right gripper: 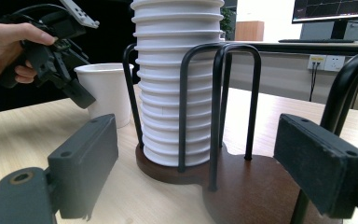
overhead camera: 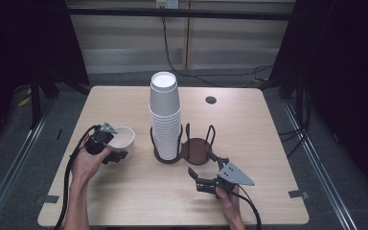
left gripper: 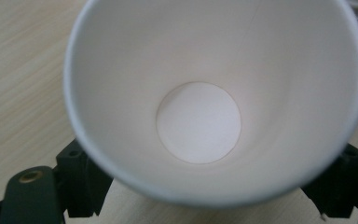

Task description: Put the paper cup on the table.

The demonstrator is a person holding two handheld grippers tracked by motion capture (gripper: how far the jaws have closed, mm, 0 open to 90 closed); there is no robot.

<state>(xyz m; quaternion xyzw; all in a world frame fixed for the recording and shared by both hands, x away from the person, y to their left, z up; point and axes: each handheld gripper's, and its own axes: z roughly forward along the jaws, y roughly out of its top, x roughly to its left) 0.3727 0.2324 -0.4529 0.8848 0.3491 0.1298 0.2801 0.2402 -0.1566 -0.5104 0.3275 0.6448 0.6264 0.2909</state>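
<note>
Left gripper (overhead camera: 120,152) fingers clamp paper cup (overhead camera: 123,139); right gripper (overhead camera: 202,171) fingers wide, empty.

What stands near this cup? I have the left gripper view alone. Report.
Observer: A tall stack of paper cups stands to the right of your paper cup, apart from it.
Operator: Tell me what holds the stack.
Observer: A dark two-bay cup holder with wire hoops. The stack fills its left bay and the right bay is empty.
Operator: Give me the right gripper.
Observer: The right gripper is low over the table, fingers open, pointed at the empty bay.
</note>
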